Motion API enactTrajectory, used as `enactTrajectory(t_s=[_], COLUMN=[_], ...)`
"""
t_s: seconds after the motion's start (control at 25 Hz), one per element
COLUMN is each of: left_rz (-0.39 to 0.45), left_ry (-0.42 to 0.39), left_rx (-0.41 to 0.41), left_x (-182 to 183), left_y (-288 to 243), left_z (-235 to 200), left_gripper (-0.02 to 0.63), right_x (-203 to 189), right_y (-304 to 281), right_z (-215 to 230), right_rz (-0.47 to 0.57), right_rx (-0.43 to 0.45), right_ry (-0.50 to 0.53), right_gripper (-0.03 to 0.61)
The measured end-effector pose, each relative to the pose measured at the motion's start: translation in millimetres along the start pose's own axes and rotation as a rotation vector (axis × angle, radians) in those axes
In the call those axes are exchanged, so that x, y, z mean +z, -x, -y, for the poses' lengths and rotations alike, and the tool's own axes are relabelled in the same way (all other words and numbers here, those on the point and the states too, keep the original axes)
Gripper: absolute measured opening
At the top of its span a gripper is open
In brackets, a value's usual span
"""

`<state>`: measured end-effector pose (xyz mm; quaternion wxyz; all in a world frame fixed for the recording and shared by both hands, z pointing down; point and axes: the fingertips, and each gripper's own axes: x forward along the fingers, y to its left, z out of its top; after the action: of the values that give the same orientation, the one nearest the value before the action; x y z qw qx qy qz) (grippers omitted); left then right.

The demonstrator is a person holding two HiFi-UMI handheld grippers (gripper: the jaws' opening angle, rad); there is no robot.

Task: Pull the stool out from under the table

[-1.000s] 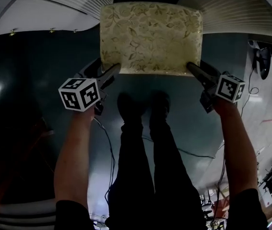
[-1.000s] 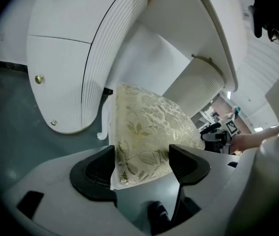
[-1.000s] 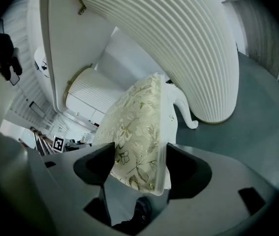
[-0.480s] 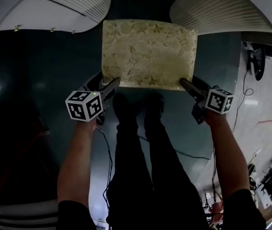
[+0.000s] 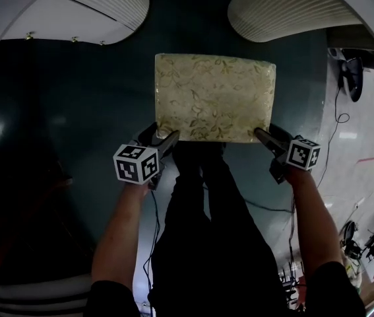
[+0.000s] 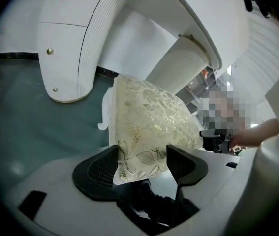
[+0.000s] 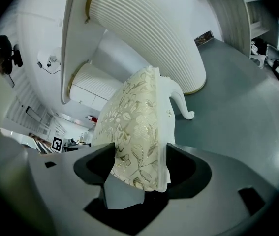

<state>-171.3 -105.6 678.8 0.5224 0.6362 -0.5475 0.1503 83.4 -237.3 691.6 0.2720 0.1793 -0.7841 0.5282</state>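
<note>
Near corners of stool (image 5: 214,96) clamped by left gripper (image 5: 165,139) (jaws just closing) and right gripper (image 5: 260,134) — floor (image 5: 74,104) left open both sides.

The stool (image 5: 214,96) has a cream, gold-leaf-patterned seat; the floor (image 5: 88,111) is dark teal.

So the stool (image 5: 214,96) slid toward 6 o'clock in the head view, out from between the white table legs (image 5: 285,8), and a strip of dark floor (image 5: 193,25) opened up at its 12 o'clock edge. The left gripper (image 5: 165,137) came in from 9 o'clock toward centre, its jaws just closing a bit more on the stool's corner between them. The right gripper (image 5: 260,133) dropped a little toward 6 too
</note>
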Motion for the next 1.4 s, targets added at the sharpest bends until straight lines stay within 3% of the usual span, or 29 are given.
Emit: enactTrajectory(t_s=[0.36, 0.64, 0.84, 1.12, 1.4], left_rz=[-0.070, -0.074, -0.115, -0.083, -0.101], left_ry=[-0.038, 0.020, 0.046, 0.060, 0.061], left_rx=[-0.089, -0.085, -0.108, -0.068, -0.078], left_x=[-3, 1, -16, -4, -8], left_y=[1, 3, -4, -2, 0], left_z=[2, -1, 3, 2, 5], left_gripper=[0.311, 0.311, 0.311, 0.312, 0.311], right_x=[4, 8, 13, 7, 12], right_y=[1, 4, 6, 5, 8], right_z=[-4, -3, 6, -1, 0], right_rz=[0.043, 0.052, 0.144, 0.068, 0.084], right_rx=[-0.047, -0.074, -0.080, -0.085, -0.089], right_ry=[-0.010, -0.050, -0.167, -0.129, -0.124], right_gripper=[0.281, 0.281, 0.281, 0.281, 0.281])
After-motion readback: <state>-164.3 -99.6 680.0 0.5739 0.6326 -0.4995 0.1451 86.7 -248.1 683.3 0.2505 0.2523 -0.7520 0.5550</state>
